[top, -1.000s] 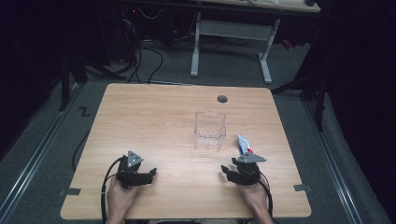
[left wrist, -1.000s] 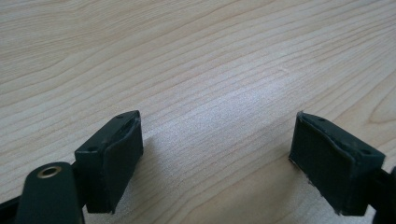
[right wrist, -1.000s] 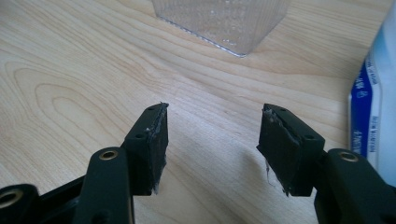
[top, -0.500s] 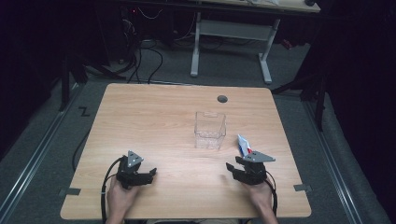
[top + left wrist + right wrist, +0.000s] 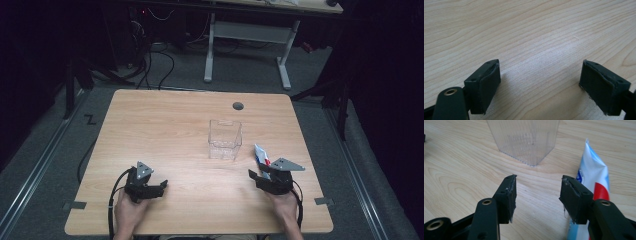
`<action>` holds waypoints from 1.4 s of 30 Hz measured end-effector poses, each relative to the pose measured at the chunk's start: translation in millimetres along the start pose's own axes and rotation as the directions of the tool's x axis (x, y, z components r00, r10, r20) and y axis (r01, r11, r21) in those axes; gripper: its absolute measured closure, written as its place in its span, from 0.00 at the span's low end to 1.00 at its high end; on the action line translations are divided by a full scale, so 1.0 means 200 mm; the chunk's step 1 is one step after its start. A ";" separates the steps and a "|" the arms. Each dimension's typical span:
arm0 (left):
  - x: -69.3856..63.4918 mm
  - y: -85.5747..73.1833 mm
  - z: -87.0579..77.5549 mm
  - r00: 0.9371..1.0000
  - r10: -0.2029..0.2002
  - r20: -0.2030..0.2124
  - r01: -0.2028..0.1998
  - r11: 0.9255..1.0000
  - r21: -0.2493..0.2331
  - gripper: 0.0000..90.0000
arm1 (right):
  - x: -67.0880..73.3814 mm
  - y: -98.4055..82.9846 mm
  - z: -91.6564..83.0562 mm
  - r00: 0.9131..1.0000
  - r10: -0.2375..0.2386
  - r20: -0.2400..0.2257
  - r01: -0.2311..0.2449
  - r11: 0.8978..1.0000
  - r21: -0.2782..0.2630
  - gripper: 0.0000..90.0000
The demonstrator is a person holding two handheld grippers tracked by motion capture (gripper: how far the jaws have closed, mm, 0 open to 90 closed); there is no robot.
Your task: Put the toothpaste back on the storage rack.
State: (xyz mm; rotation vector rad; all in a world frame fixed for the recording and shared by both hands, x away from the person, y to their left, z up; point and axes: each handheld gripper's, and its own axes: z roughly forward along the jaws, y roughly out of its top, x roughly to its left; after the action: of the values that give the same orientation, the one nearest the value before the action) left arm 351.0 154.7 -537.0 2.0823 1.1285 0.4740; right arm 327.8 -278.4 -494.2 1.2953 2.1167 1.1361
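A white, blue and red toothpaste tube [image 5: 261,154] lies flat on the wooden table [image 5: 165,125], just right of a clear plastic container [image 5: 225,139] that stands upright. My right gripper [image 5: 259,174] hovers low at the tube's near end and is open. In the right gripper view the tube [image 5: 594,175] lies outside the right jaw of my right gripper [image 5: 537,195], and the container [image 5: 524,140] stands ahead. Its jaws have just been opening a little, with only bare wood between them. My left gripper [image 5: 161,186] rests open at the front left, with bare wood between the jaws of the left gripper [image 5: 539,77].
A round cable hole [image 5: 238,106] sits near the table's far edge. Beyond the table stand a white desk frame [image 5: 247,35] and cables on the dark floor. Black cables trail from both grippers toward the near edge.
My right gripper has shifted slightly to the right and lifted a little beside the tube. The left gripper, tube and container have not moved.
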 end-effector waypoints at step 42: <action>0.00 0.00 0.00 1.000 -0.005 -0.003 0.005 1.000 -0.001 0.19 | -0.30 0.06 -0.02 0.990 0.118 0.078 -0.124 0.989 0.084 0.40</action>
State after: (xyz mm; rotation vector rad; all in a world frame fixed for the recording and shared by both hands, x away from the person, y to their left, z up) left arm 351.1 154.9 -537.0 2.0783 1.1345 0.4755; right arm 360.3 -328.8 -485.9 1.5005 2.0808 1.0360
